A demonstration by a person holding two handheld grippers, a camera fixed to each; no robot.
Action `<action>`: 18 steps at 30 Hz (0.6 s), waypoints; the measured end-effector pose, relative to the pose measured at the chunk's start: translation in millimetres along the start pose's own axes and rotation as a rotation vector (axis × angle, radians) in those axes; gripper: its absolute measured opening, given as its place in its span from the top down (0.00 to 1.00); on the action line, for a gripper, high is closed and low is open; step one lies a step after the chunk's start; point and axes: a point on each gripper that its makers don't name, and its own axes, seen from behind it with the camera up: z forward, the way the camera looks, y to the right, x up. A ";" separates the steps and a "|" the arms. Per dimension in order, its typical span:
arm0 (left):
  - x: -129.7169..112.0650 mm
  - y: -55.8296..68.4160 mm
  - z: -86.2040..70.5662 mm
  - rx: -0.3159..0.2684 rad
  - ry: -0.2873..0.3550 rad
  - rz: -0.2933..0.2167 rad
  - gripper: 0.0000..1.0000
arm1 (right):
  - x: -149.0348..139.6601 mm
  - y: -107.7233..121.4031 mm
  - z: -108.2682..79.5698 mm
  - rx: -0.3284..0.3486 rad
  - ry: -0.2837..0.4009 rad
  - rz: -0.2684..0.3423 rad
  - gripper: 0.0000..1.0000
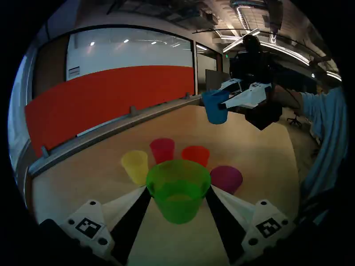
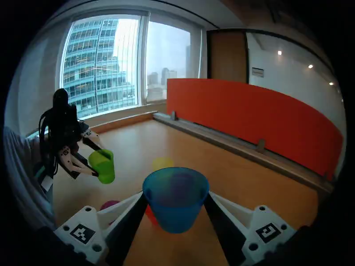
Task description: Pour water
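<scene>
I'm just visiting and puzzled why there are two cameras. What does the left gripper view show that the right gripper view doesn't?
The left gripper view gives the green cup up close in the left gripper, ceiling strip lights, and a clear row on the table: yellow cup, red cup, orange cup, purple cup. The right gripper view gives the blue cup up close in the right gripper and a big window with towers outside. Shared: both held cups, the table, the orange partition.

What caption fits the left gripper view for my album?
Left gripper holds a green cup, four coloured cups behind; right gripper holds a blue cup.
</scene>
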 end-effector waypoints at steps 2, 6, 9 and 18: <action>-4.8 -0.4 1.5 -0.002 -0.019 -0.001 0.15 | -8.0 0.3 2.1 0.003 -0.022 -0.004 0.10; -14.7 -0.1 2.7 -0.008 -0.053 -0.001 0.15 | -24.2 -0.2 6.9 0.014 -0.067 0.008 0.10; -22.9 -0.1 2.9 -0.014 -0.078 -0.002 0.15 | -36.9 0.2 11.5 0.022 -0.099 0.020 0.10; -46.1 -1.5 7.4 -0.042 -0.158 -0.009 0.15 | -70.5 0.8 24.0 0.046 -0.172 0.015 0.10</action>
